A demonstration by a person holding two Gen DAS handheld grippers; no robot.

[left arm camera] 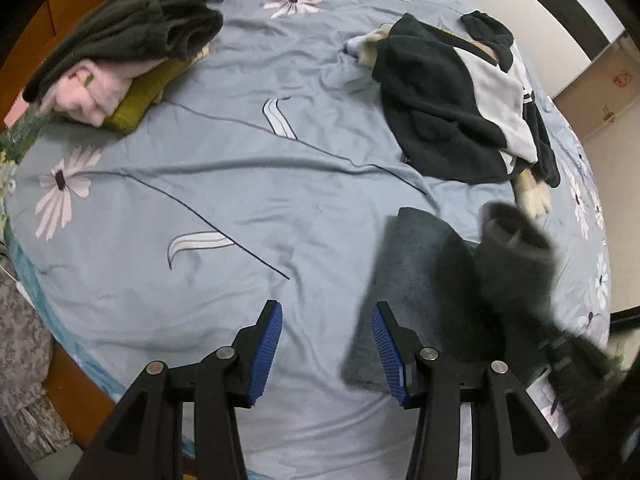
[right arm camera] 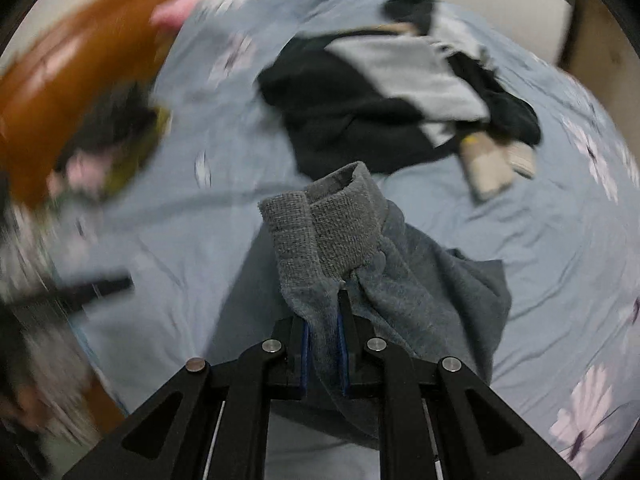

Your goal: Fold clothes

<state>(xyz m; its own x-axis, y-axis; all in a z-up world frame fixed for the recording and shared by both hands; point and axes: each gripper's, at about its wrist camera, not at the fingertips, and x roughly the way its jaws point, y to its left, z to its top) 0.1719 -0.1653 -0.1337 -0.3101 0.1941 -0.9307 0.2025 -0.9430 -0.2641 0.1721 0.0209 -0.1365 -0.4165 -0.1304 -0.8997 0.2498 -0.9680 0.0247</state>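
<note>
Grey knit, pinched by its ribbed cuff, hangs from the right gripper [right arm camera: 325,344], whose blue pads are pressed together on the grey sweater [right arm camera: 400,280] above a floral bedsheet [left arm camera: 224,200]. The left gripper [left arm camera: 326,350] stands spread and empty over bare sheet just beside the garment's flat body, nothing between its jaws. Beyond the grey sweater lies a black-and-white garment [left arm camera: 452,96], unfolded; well apart from the sweater, at the bed's far corner, sits a stack of folded clothes [left arm camera: 120,48]. The step in hand appears to be carrying the sleeve across the body. Done well, it calls for a firm hold on the cuff, a flat lay along the torso, and the free gripper pinning or smoothing the body so the cloth does not drag or bunch.
</note>
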